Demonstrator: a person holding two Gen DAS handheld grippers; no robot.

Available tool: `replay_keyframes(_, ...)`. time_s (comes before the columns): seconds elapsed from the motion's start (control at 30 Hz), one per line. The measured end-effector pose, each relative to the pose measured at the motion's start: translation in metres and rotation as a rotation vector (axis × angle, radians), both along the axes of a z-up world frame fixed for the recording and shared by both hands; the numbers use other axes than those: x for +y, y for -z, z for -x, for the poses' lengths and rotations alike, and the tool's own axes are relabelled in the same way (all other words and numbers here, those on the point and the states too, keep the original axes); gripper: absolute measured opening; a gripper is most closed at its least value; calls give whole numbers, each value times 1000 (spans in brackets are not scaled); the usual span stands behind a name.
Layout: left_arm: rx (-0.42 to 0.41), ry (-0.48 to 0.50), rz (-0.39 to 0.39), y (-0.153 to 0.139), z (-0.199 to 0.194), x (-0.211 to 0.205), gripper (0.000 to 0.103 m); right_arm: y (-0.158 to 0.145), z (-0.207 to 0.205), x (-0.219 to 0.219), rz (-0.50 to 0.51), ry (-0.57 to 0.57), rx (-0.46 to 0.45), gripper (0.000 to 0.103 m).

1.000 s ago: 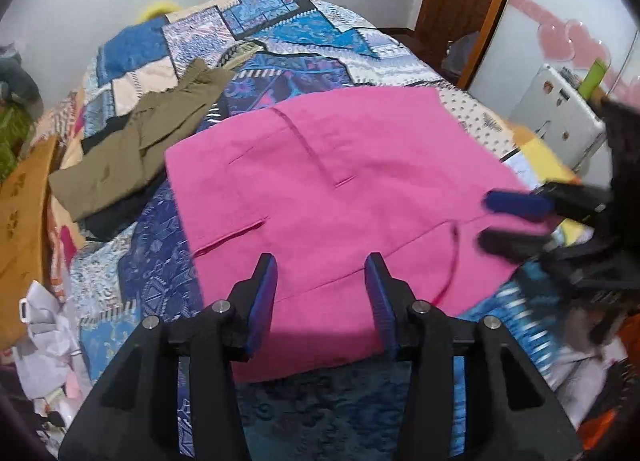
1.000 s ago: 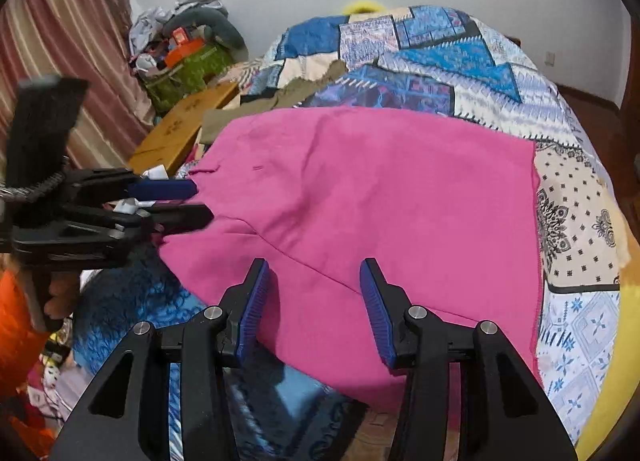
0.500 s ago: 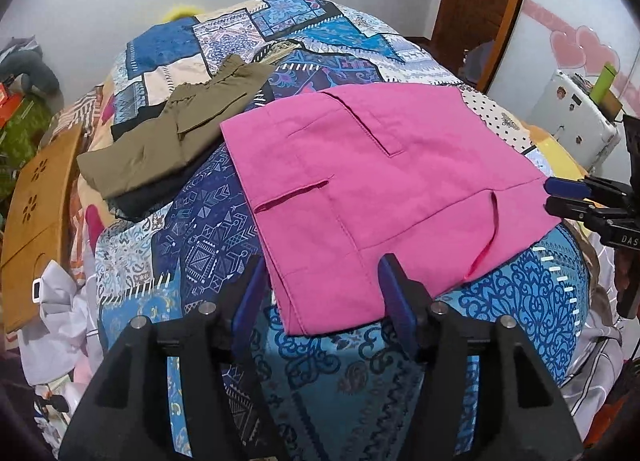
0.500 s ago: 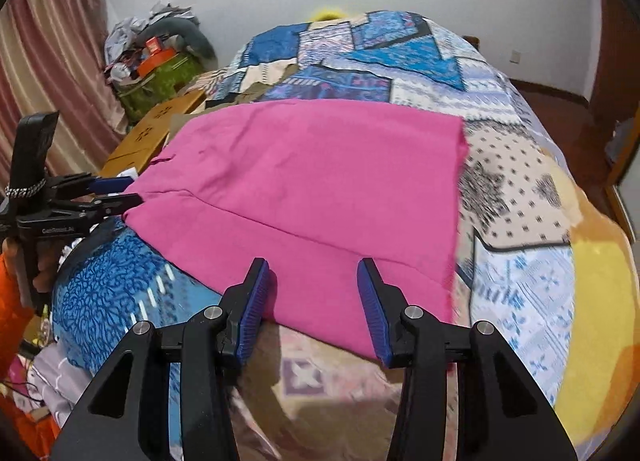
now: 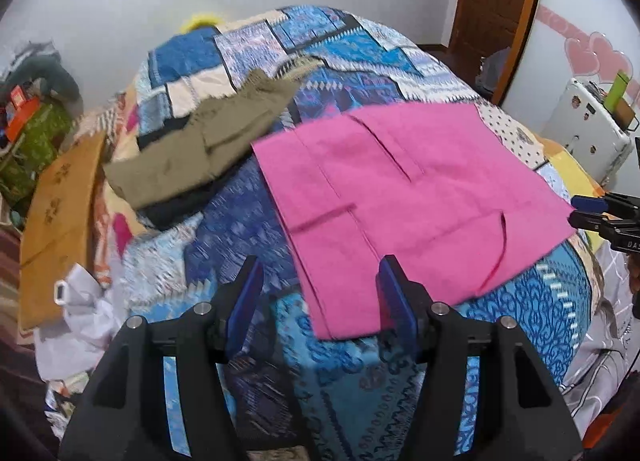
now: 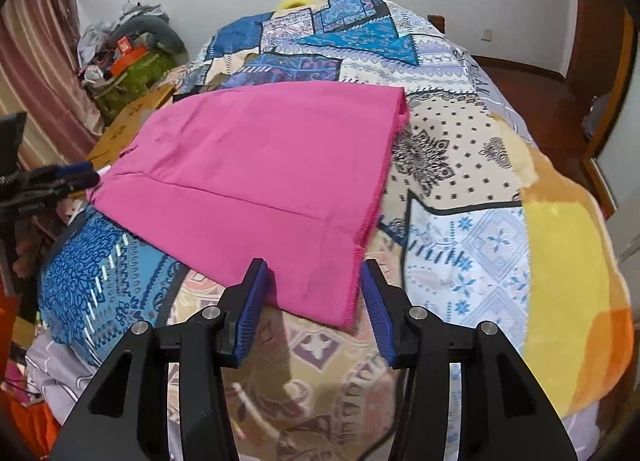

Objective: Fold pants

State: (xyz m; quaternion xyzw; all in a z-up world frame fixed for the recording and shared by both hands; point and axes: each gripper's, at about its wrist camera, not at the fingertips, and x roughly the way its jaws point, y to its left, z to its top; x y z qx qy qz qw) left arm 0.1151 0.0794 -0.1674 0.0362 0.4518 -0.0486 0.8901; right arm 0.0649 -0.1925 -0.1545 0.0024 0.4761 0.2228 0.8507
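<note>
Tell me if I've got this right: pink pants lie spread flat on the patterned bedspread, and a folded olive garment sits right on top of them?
Not quite. The pink pants do lie flat on the patterned bedspread, but the olive garment is not on top of them. It lies beside them on the bedspread, over something dark, as the left wrist view shows.

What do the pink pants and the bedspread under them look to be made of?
Pink pants: looks like a thin woven fabric, matte; it lies flat with crisp seams and a fraying side edge. Bedspread: looks like a soft printed textile, perhaps plush fleece; its surface looks fuzzy, though blur leaves that open.
</note>
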Motion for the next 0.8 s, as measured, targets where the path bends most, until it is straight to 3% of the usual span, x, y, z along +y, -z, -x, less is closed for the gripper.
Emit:
replay_keyframes(0.37, -8, -122, 41, -16, -76, 30, 69, -31, -53, -9, -60, 59, -99, 51)
replay_keyframes(0.8, 120, -201, 148, 25, -158, 54, 69, 2, -154, -9, -64, 98, -41, 52)
